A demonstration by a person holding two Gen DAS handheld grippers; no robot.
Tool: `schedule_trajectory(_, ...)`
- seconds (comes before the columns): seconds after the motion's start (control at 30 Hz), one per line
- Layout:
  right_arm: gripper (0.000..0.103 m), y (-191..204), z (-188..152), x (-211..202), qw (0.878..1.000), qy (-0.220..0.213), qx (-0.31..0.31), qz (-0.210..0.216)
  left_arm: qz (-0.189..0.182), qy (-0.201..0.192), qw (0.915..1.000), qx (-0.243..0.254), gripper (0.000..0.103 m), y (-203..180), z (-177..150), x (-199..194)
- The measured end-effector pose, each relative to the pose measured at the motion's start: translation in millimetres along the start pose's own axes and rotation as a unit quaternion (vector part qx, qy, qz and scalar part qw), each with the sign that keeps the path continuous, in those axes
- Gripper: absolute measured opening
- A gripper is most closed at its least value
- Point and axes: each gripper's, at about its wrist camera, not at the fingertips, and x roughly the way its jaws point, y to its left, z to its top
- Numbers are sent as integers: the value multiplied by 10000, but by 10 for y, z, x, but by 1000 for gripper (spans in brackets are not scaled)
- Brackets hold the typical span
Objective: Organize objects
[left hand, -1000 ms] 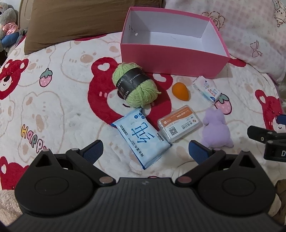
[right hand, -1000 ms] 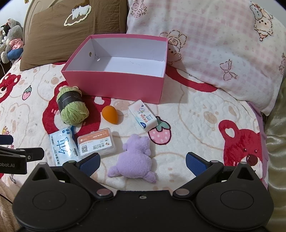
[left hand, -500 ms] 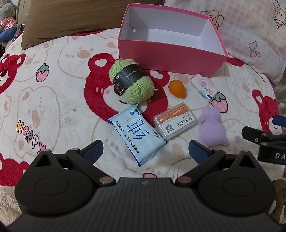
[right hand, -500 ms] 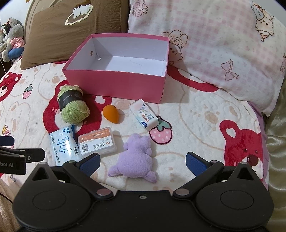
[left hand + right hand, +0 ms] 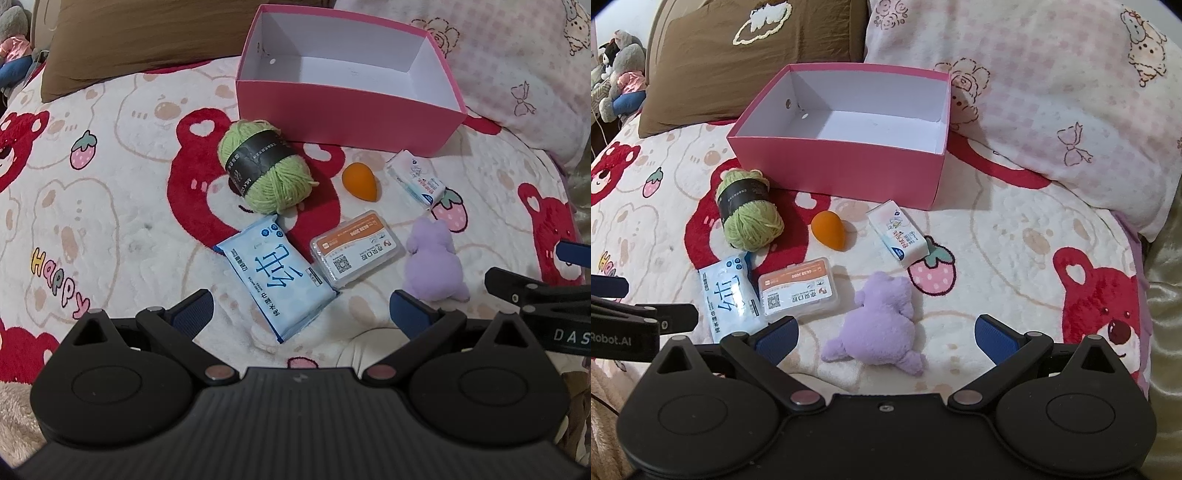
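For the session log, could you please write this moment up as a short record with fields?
surface: bed with bear-print blanket
container: pink box, open, nothing inside
loose items: green yarn ball, orange sponge, small tissue pack, blue wipes pack, clear card case, purple plush toy
left gripper: open, holding nothing, above the wipes pack
right gripper: open, holding nothing, above the plush toy
progress: nothing boxed yet

pink box (image 5: 849, 173) open-topped, bedspread (image 5: 1015, 266) bare (right)
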Motion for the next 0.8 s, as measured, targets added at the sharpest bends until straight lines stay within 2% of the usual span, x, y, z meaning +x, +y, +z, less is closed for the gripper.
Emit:
schedule_trajectory(0.43,103,8,3,-23,10000,-21,-57,-27,-78,14,10000,-24,103,-18,25,-36)
schedule_trajectory(0.67,103,42,51,-42,9998,20,-168,-92,-320,26,9995,-16,101,42,153,-151)
schedule_trajectory(0.8,103,77,114,-106,9994,-30,-323,-118,-181,-82,9996,221,100,63,236,-267)
